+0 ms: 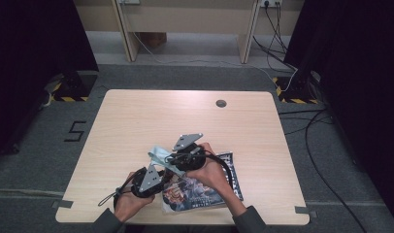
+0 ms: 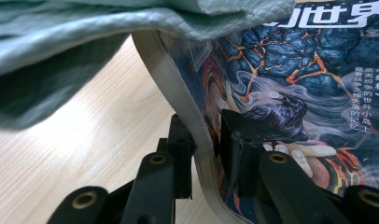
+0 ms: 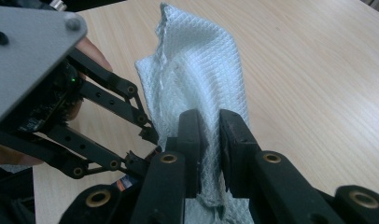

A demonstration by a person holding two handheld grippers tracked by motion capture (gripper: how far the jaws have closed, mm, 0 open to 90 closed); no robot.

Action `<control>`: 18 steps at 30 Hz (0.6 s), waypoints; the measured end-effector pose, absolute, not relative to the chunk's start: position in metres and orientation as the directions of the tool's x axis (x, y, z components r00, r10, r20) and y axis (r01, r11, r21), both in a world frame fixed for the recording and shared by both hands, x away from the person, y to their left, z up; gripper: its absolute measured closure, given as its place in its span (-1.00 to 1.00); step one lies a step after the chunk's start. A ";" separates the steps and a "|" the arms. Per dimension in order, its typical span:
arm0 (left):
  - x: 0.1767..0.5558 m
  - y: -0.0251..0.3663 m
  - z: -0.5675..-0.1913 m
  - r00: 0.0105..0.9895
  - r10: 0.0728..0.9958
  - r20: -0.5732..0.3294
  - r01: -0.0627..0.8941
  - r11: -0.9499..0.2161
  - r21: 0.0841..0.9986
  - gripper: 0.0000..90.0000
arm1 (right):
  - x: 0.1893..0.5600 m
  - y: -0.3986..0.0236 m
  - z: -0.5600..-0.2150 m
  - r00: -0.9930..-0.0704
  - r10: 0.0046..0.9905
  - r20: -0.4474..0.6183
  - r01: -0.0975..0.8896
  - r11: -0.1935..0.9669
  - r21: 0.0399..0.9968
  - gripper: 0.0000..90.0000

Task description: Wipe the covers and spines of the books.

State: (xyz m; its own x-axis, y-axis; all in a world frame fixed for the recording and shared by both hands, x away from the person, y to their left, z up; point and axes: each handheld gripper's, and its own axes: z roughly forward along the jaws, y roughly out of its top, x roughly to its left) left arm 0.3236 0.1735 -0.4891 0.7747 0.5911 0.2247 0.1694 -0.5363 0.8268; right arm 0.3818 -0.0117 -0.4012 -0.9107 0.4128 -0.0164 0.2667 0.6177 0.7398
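A magazine (image 1: 205,194) with a colourful illustrated cover lies near the table's front edge. My left gripper (image 2: 206,130) is shut on the magazine's (image 2: 295,84) curled-up left edge, one jaw under the pages and one on the cover. A pale green woven cloth (image 3: 197,70) hangs upright with my right gripper (image 3: 210,126) shut on its lower part. In the high view the left gripper (image 1: 165,179) and the right gripper (image 1: 171,159) meet just left of the magazine, with the cloth (image 1: 158,154) between them. The cloth (image 2: 85,28) drapes over the magazine's top edge.
The light wooden table (image 1: 161,116) has a round grommet (image 1: 221,103) at the back. Cables (image 1: 311,131) run over the grey floor at the right. The left gripper's linkage (image 3: 108,107) stands close beside the cloth in the right gripper view.
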 end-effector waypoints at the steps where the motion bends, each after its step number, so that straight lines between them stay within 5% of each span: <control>1: 0.323 0.173 -0.489 0.774 0.593 0.223 0.170 -0.535 0.828 0.64 | 0.380 -0.010 -0.401 -0.907 0.422 -0.004 0.282 0.615 0.736 0.77; 18: 0.322 0.173 -0.488 0.779 0.581 0.236 0.156 -0.544 0.824 0.65 | 0.397 -0.057 -0.417 -0.864 0.504 0.000 0.356 0.609 0.709 0.77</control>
